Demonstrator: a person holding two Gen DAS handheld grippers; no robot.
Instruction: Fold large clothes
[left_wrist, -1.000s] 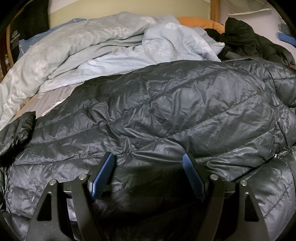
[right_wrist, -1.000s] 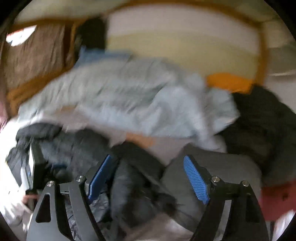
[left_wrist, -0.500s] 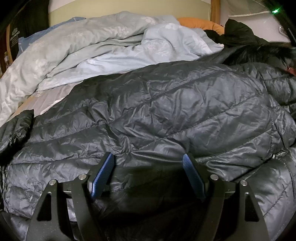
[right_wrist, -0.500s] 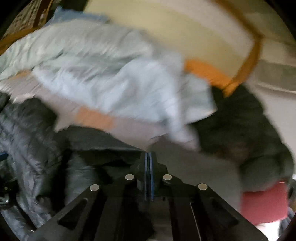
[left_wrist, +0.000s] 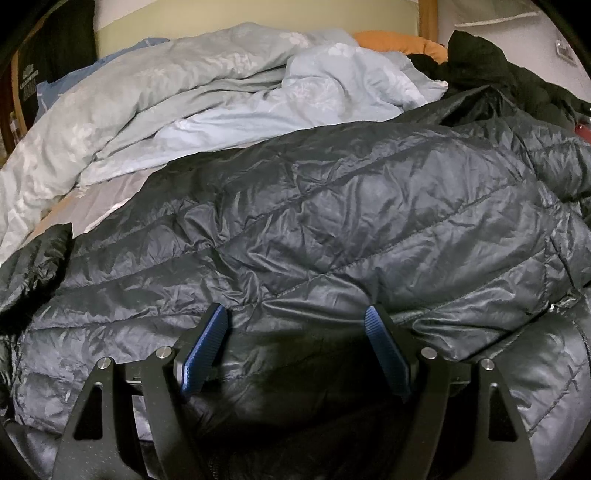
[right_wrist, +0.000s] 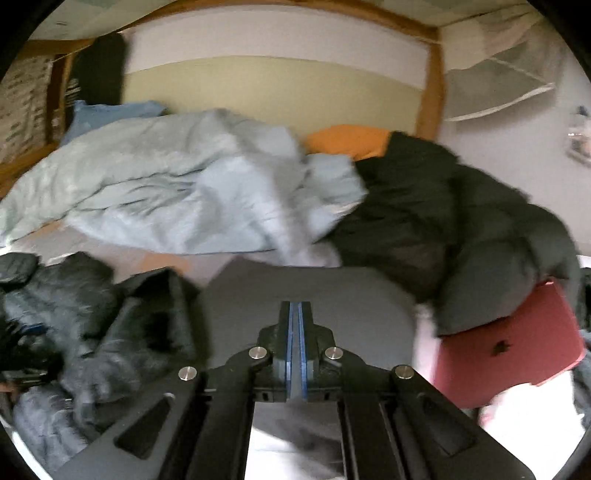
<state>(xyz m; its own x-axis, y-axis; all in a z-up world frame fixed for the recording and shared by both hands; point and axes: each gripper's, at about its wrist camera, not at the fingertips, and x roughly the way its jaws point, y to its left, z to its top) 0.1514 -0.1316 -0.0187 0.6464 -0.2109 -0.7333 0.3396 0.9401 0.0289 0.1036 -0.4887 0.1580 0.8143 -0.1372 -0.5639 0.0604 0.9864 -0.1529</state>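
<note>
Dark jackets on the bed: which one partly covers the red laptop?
The bulky black jacket at right, beside the orange pillow; the quilted grey jacket lies left, apart.

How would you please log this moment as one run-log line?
left gripper: open, over quilted jacket | right gripper: shut, nothing visibly held | fold: not visibly started

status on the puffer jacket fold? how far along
Early. Done: the dark quilted jacket lies spread on the bed, no crisp fold visible. In hand: nothing confirmed; the left gripper is open over its lower edge, the right gripper is shut with no fabric visible between its pads. Left: fold it, and a second black coat lies heaped by the red laptop.
</note>
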